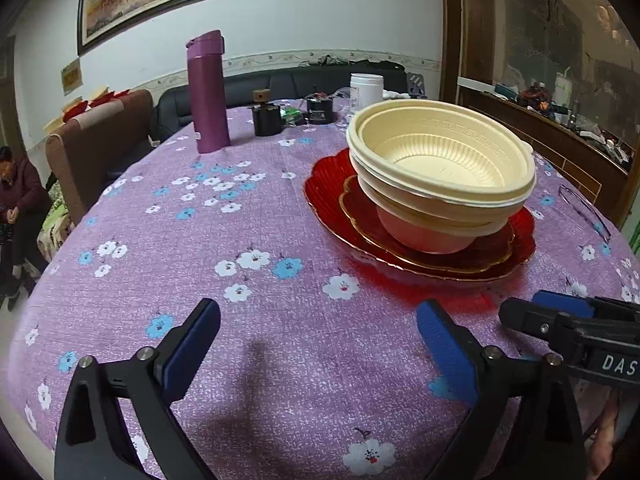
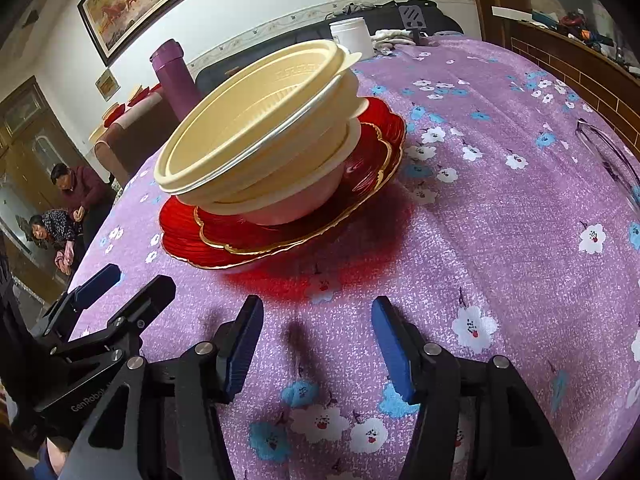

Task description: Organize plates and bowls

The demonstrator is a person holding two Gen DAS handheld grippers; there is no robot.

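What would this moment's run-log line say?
left gripper: open, empty | right gripper: open, empty | cream bowls: stacked on red plates

Both wrist cameras look down and forward over the floral table (image 1: 280, 240) — sharing the nearby bowl-and-plate stack (image 2: 260, 148).

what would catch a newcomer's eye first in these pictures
A leaning stack of cream bowls sits on two nested red plates with gold rims, right of centre on the purple flowered tablecloth. A tall purple flask stands upright behind them. Nearest the camera, the left gripper and right gripper are both open and empty above the cloth.
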